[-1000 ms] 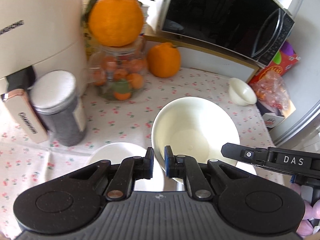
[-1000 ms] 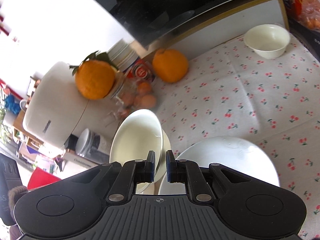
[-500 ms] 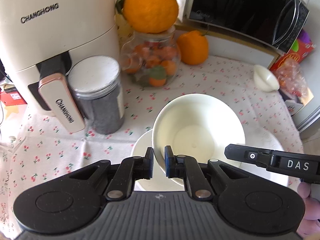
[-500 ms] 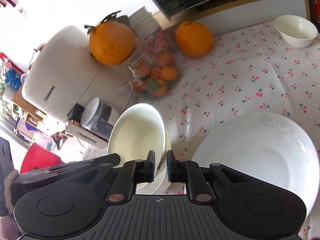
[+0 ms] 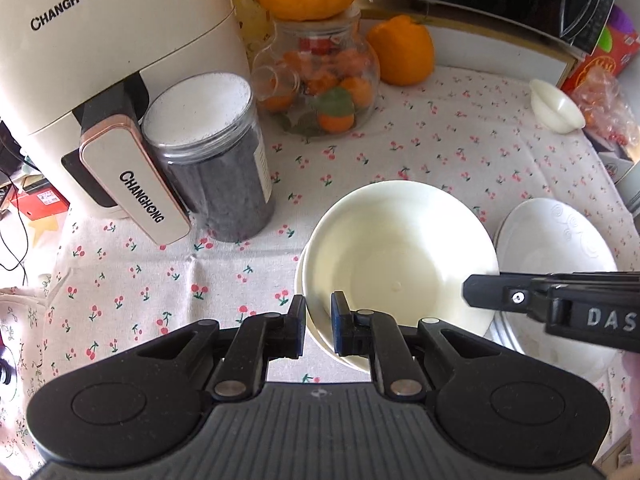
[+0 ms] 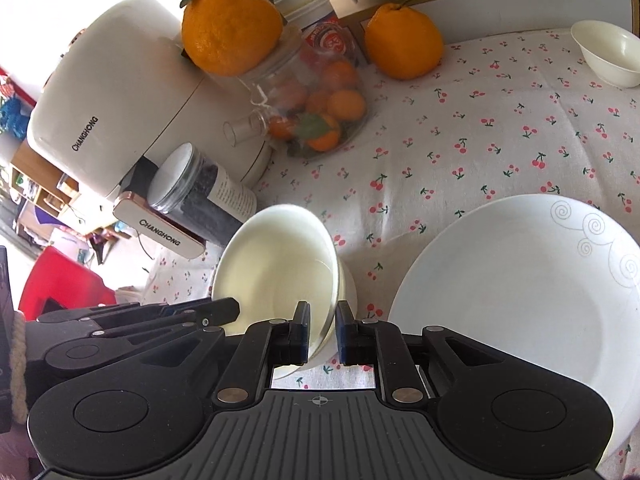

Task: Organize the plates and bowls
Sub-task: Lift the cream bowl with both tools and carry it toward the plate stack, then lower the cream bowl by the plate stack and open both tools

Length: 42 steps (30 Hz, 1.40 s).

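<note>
Cream ceramic on cream ceramic: the upper bowl [image 5: 400, 256] is nested into a lower bowl [image 5: 310, 320], centre-low in the left wrist view, on the cherry-print cloth of the bench [image 5: 460, 148]. My left gripper [image 5: 318, 326] has its fingers [image 5: 298, 330] pinching the near rim, one pad outside, one inside; I can't tell whether the pinch takes only the upper bowl's wall or both rims. My right gripper [image 6: 322, 330] is clamped the same way on the rim at the opposite side, lower centre of the right wrist view, with the upper bowl [image 6: 276, 264] sitting tilted in the lower one [image 6: 344, 280]. So I judge the step in hand as stacking: bowl going into bowl, not fully seated yet. White plate [image 6: 512, 304] with scroll pattern lies just beside the stack, lower right of that view, apart from it. A small bowl [image 6: 610, 54] sits far off at upper right, well apart from everything; probably next for the stack. Next move, as I see it: level the upper bowl, spread both sets of fingers together so it drops flat, then back out straight so no pad drags the rim. Watch the dark-filled jar [image 5: 216, 160] and the air fryer [image 5: 96, 72] at left; they crowd that side.
</note>
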Tool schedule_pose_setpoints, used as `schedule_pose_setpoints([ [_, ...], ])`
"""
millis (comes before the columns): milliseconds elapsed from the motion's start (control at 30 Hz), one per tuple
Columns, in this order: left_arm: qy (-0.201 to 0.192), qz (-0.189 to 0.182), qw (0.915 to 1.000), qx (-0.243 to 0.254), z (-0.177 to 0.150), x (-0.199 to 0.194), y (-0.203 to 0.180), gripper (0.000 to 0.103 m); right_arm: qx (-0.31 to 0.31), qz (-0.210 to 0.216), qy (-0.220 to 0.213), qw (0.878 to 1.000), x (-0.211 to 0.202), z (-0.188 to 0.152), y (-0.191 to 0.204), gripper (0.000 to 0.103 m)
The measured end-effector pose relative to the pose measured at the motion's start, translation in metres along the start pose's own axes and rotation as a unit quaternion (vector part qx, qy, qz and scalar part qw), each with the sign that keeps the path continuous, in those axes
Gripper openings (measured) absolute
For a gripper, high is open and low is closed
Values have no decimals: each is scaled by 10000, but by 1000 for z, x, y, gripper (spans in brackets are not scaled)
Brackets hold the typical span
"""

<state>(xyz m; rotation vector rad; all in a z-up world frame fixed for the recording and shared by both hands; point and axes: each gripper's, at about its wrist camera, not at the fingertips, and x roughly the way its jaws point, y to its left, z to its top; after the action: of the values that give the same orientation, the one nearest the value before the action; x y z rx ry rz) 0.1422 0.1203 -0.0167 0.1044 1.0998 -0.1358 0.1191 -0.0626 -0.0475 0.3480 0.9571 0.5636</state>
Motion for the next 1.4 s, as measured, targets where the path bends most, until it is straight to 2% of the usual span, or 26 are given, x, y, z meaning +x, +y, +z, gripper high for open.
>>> schedule_pose_setpoints([
  [233,49,119,9998,123,-2,5,-3,14,-8,9,-7,10000,-1,0,-1,15],
  [400,-22,157,9997,179,-2,4,-8,23,62,53,-51,10000,-5,1,-3,16],
  [500,-51,98,9998,170,-1,4,-9,32,98,92,-49,9999,-8,2,-6,17],
  [600,-63,39,9999,101,1,2,-11,43,191,154,-96,9997,-16,5,-12,30],
  [667,-102,9,9999,80,2,0,-13,50,217,158,-196,9994,-24,8,-16,33],
  [733,-142,-32,9999,71,3,-1,-17,58,250,134,-309,9991,-32,10,-22,47],
  [800,-184,-81,9998,76,5,-2,-23,62,260,52,-403,9988,-40,11,-29,52],
  [867,-229,-125,9996,113,6,-4,-30,67,248,-45,-487,9985,-47,12,-37,53],
  [1000,-317,-216,9991,194,8,-9,-49,76,230,-231,-656,9973,-63,12,-53,63],
  [1100,-317,-278,9988,240,10,-10,-63,78,180,-382,-774,9961,-75,11,-64,69],
  [1400,-321,-410,9981,330,14,-9,-108,91,400,-583,-991,9926,-102,10,-99,73],
])
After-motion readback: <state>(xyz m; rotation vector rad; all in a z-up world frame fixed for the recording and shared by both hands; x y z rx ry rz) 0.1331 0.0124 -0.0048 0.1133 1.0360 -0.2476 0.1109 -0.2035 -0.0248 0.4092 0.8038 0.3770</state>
